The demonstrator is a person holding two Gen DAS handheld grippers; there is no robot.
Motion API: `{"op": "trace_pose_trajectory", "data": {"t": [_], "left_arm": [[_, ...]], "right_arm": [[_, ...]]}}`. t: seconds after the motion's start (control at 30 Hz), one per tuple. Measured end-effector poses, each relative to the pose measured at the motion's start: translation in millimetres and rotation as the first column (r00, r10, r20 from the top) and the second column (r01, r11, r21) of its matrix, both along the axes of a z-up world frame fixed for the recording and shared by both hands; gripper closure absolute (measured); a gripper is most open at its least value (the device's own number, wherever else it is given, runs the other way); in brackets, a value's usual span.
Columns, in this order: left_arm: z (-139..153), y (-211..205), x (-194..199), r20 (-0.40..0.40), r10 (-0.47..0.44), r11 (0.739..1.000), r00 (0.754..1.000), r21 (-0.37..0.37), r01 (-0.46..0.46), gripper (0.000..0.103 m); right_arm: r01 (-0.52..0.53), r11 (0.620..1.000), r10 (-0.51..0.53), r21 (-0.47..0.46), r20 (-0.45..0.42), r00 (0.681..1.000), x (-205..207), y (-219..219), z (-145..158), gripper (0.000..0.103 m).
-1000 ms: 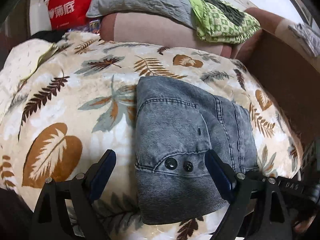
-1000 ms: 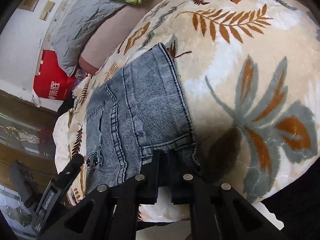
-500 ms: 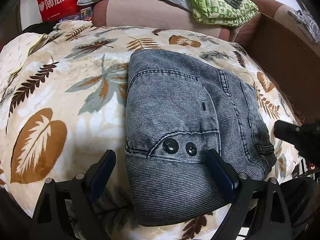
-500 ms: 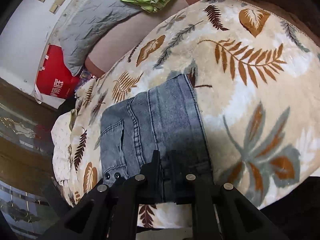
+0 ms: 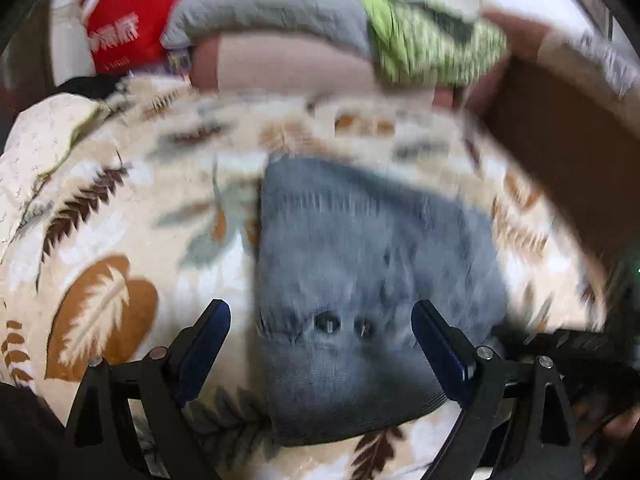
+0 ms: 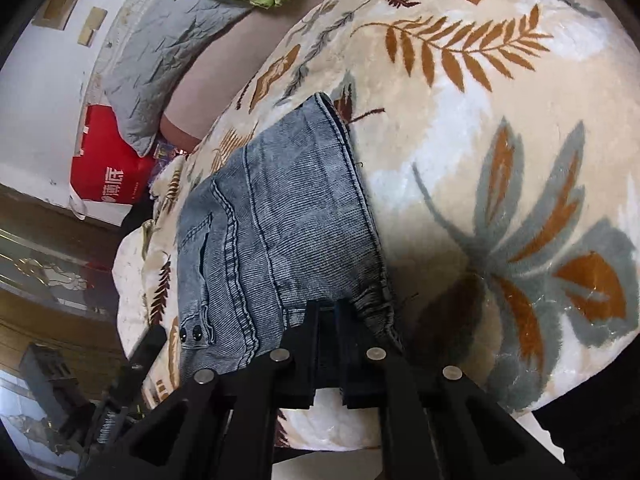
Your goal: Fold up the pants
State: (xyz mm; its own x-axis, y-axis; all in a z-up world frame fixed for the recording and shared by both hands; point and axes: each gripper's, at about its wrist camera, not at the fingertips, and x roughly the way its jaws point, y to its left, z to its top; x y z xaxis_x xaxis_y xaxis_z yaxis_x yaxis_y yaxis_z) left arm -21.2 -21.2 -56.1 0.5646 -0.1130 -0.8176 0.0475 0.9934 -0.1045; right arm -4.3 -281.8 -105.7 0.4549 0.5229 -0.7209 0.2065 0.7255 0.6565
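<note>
Jeans (image 6: 280, 240) folded into a compact block on leaf-print blanket (image 6: 500, 152). Right gripper (image 6: 328, 320) pinching hem at 6 o'clock; left gripper (image 5: 320, 344) spread. Only release left, seemingly.

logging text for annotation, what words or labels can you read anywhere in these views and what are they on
"薄底": white characters on the red bag, seen sideways in the right wrist view.
A line of smaller white print on the same red bag: too blurred to read.
Two dark buttons on the jeans: any marking is too small to tell.
Nothing else readable on the leaf-print blanket.
</note>
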Motion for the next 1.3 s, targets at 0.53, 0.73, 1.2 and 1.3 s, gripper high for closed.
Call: {"op": "trace_pose_trajectory", "data": {"t": [0.53,0.73,1.2,1.3], "left_arm": [[-24.8,-0.3,0.0,-0.04,-0.048,0.998,0.998,-0.039,0.047,0.009],[15.9,26.1,-12.0,0.089,0.018,0.989,0.996,-0.151,-0.004,0.01],[-26.3,36.1,7.3,-0.072,-0.018,0.981,0.997,-0.193,0.004,0.01],[-26.0,34.9,6.0,-0.057,-0.03,0.983,0.998,-0.183,0.019,0.01]], "right_arm": [[-0.238,0.936,0.216,-0.259,-0.111,0.97,119.8,39.5,22.0,0.092],[-0.284,0.896,0.256,-0.341,-0.126,0.958,113.5,47.5,31.0,0.092],[-0.672,0.447,0.671,-0.59,-0.276,0.688,199.8,255.1,104.0,0.001],[-0.748,0.299,0.68,-0.593,-0.418,0.603,213.5,293.3,68.1,0.003]]}}
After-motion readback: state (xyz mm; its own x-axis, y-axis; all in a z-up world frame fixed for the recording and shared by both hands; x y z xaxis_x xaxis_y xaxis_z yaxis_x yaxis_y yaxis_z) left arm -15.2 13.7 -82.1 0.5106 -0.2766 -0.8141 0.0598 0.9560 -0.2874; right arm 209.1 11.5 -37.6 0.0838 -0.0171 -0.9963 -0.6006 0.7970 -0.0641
